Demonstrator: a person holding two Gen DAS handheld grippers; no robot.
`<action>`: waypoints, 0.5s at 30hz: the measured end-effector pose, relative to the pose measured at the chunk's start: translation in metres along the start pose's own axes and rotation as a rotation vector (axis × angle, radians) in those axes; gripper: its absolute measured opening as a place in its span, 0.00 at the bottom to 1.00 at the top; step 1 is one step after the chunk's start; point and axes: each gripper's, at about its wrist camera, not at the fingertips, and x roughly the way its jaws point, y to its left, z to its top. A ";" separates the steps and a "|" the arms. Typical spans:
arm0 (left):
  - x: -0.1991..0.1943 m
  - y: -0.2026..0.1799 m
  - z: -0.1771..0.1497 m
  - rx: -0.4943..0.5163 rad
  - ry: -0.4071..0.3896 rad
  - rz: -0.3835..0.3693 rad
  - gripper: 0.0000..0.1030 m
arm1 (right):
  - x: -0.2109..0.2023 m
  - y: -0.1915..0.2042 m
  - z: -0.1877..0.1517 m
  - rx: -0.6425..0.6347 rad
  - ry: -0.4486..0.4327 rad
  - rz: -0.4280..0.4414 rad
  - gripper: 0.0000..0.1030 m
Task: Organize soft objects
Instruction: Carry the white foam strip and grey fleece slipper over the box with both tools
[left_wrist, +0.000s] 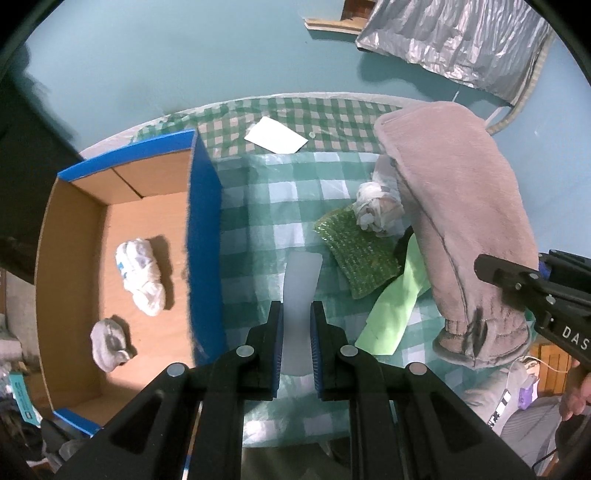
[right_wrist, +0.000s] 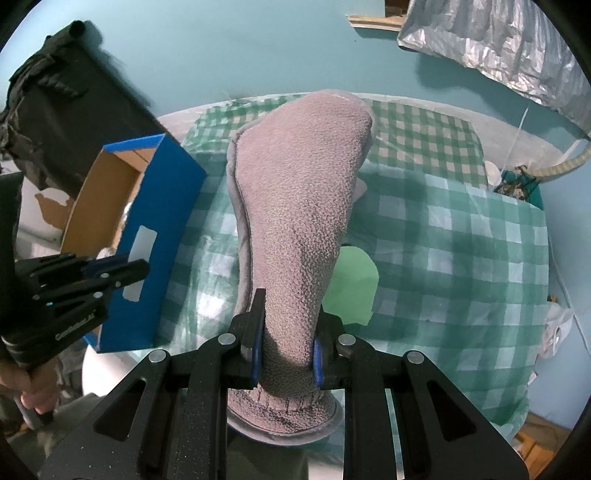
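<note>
My left gripper is shut on a flat, translucent white strip and holds it above the checked tablecloth, just right of the blue cardboard box. A rolled white cloth and a balled grey sock lie inside the box. My right gripper is shut on the heel end of a grey fleece slipper, lifted off the table. Seen from the right wrist, the left gripper and its strip hang in front of the box's blue wall.
Green bubble wrap, a crumpled white cloth, a pale green sheet and a white card lie on the table. A silver foil bag lies on the floor beyond. A black bag stands behind the box.
</note>
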 end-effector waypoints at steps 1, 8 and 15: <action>-0.003 0.001 -0.001 -0.001 -0.003 0.002 0.13 | -0.001 0.002 0.001 -0.003 -0.001 0.002 0.18; -0.022 0.018 -0.007 -0.008 -0.025 0.015 0.13 | -0.004 0.025 0.009 -0.041 -0.007 0.020 0.18; -0.041 0.043 -0.013 -0.037 -0.053 0.036 0.13 | -0.001 0.056 0.022 -0.089 -0.010 0.049 0.18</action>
